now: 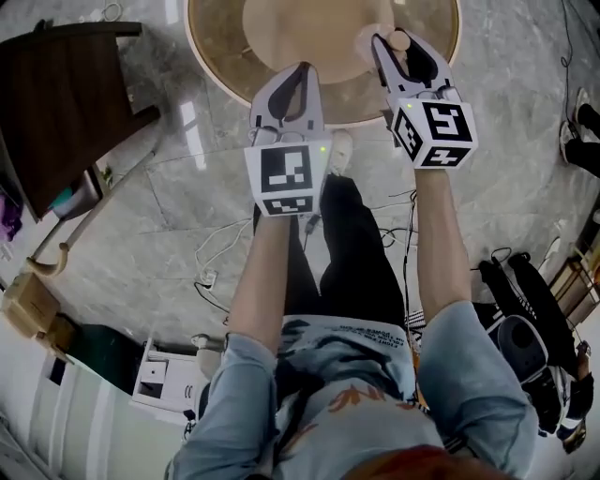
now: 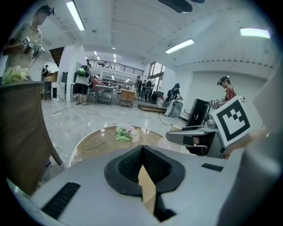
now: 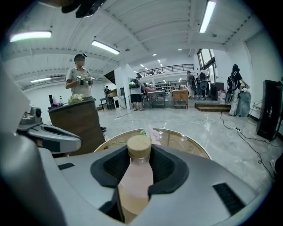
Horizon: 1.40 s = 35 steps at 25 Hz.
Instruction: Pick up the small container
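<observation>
While L gripper sits closed, R gripper holds 1 container

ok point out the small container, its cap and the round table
small container [image 3: 135, 185], right gripper view, pinkish body between the jaws
cap [image 3: 139, 147], right gripper view, middle of its tan side
round table [image 1: 220, 37], head view, bare top near the left rim

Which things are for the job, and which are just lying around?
For the job: small bottle, clamped in the right gripper.
Just lying around: flowers, round table, floor cables.
</observation>
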Tool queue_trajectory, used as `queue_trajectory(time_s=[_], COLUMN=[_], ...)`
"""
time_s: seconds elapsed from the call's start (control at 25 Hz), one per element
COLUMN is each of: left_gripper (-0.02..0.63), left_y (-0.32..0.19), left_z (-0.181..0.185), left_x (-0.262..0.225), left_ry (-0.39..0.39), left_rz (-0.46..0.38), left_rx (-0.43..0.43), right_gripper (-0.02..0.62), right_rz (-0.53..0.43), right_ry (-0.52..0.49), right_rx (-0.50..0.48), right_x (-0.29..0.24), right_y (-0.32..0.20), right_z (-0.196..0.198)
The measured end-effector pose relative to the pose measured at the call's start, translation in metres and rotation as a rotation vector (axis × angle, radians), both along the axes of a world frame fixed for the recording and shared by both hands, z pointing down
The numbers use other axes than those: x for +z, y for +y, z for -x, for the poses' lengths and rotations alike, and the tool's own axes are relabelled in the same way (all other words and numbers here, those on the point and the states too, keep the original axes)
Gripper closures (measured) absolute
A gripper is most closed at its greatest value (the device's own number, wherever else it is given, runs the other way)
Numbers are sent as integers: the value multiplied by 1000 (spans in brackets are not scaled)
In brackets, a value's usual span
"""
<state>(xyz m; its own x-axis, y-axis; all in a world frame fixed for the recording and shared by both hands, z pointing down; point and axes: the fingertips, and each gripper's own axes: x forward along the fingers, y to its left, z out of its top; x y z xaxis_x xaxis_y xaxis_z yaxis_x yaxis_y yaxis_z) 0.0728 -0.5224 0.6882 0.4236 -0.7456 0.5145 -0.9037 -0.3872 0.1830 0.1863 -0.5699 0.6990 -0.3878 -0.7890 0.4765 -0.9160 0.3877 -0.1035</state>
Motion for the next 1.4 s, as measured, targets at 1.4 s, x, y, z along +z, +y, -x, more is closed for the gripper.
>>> queue_trajectory(time_s=[1.4], left_gripper=[583], left_y=[55], left_z=[-40], left_x=[-400], left_ry=[16], left_rz=[-424], left_rx=[-195], right_gripper=[445], right_rz=[-406], right_ry=[-112], right_rx=[-100], right_x=[-424], right_y=[117], right_z=[-47])
